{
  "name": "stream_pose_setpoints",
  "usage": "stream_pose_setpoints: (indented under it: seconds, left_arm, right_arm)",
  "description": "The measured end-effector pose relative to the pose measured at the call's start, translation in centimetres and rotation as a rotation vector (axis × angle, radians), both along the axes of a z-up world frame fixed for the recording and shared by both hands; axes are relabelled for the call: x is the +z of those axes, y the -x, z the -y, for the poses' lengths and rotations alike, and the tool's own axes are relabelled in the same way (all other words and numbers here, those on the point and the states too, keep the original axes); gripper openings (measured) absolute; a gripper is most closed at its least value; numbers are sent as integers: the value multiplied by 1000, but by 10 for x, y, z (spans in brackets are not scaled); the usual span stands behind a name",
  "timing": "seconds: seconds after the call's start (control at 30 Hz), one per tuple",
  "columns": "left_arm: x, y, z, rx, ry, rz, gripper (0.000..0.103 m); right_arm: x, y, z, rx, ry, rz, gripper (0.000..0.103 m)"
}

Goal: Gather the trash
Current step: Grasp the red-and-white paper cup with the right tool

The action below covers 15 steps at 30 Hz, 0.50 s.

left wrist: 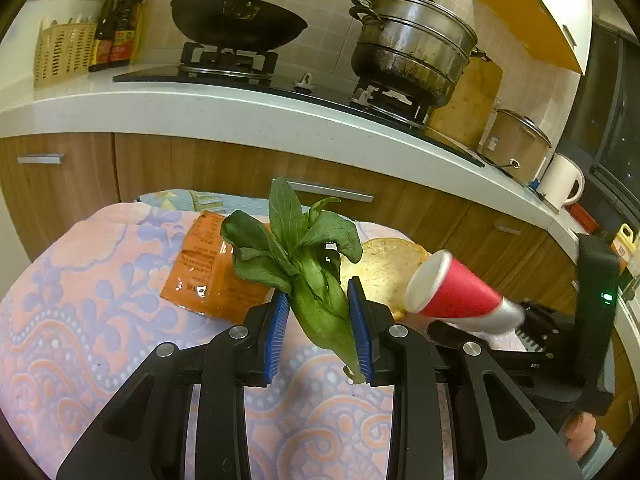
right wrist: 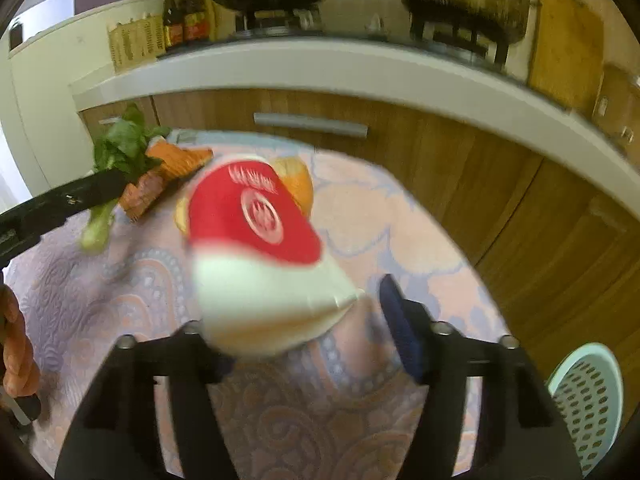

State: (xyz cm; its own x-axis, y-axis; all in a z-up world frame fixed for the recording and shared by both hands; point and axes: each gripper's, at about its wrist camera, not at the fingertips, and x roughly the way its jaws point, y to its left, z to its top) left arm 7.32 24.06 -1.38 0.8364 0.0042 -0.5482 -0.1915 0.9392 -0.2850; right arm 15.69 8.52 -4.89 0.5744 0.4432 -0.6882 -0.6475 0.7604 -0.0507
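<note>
Setting: kitchen, with a small table under a pink and lilac patterned cloth (left wrist: 100,320) standing in front of wooden cabinets.
Left gripper (left wrist: 320,334): nearest the camera, closed on a bok choy (left wrist: 316,292), blue pads pressing its pale stem from both sides; the plant is lifted clear of the cloth, leaves pointing up and away.
Bok choy handling: judged light, with a crisp stem that bruises under a hard squeeze and floppy leaves; the thick stem base, where it is held, is the sound place.
Right gripper (right wrist: 304,320): holds a red and white paper cup (right wrist: 256,264) tilted above the cloth; the view is blurred, the right pad stands apart from the cup, so I cannot tell whether the jaws clamp it.
Cup handling: judged very light, thin-walled, easily crushed; best held gently near the stiffer rim or base.
Basket: a pale green perforated basket (right wrist: 588,400) sits low at the right, beside the table, a likely place for trash.
Still on the cloth: an orange snack wrapper (left wrist: 208,268) and a slice of bread (left wrist: 384,268), just beyond the grippers.
Behind: a white worktop (left wrist: 256,116) carrying a wok (left wrist: 236,20) and a steel steamer pot (left wrist: 412,48) on a gas hob.
</note>
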Motion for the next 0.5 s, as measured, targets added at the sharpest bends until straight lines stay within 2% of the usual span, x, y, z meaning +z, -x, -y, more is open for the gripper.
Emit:
stream_pose_setpoints:
  seconds: [0.13, 0.23, 0.33, 0.5]
  left_arm:
    - [2, 1, -1, 2, 0, 6, 28]
    - [2, 2, -3, 3, 12, 8, 28]
    - [2, 2, -4, 2, 20, 10, 28]
    - [3, 2, -3, -5, 14, 15, 28]
  right_arm:
    - [-2, 6, -9, 6, 45, 36, 66]
    - [0, 6, -9, -8, 35, 53, 66]
    - [4, 4, -2, -33, 4, 60, 74]
    - [6, 6, -8, -40, 18, 100, 75]
